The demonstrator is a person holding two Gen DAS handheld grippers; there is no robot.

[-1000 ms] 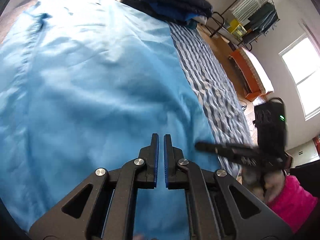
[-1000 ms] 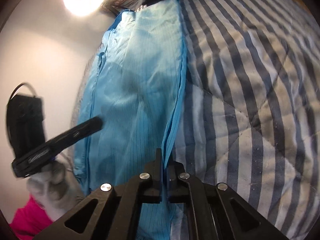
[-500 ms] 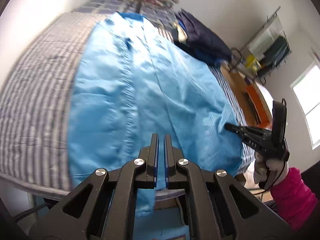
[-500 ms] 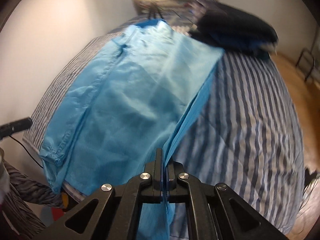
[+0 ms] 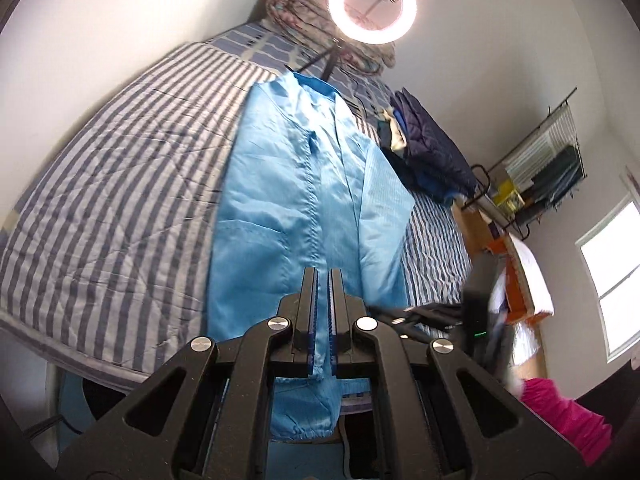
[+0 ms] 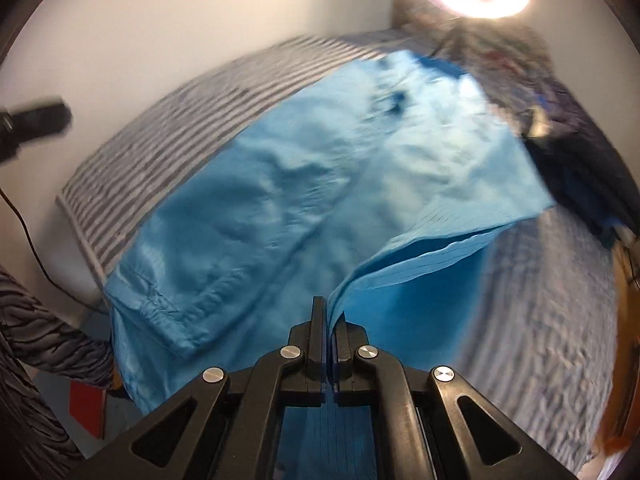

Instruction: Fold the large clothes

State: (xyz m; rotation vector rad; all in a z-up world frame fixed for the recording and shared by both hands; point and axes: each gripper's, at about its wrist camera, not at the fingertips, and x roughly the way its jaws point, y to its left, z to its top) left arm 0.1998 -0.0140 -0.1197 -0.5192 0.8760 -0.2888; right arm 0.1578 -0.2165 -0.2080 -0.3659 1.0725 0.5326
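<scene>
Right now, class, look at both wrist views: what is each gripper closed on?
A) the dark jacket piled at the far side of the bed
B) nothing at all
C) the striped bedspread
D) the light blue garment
D: blue fabric runs between the closed fingers of the left gripper and the right gripper, both gripping the light blue garment spread on the striped bedspread; the dark jacket lies untouched.
</scene>
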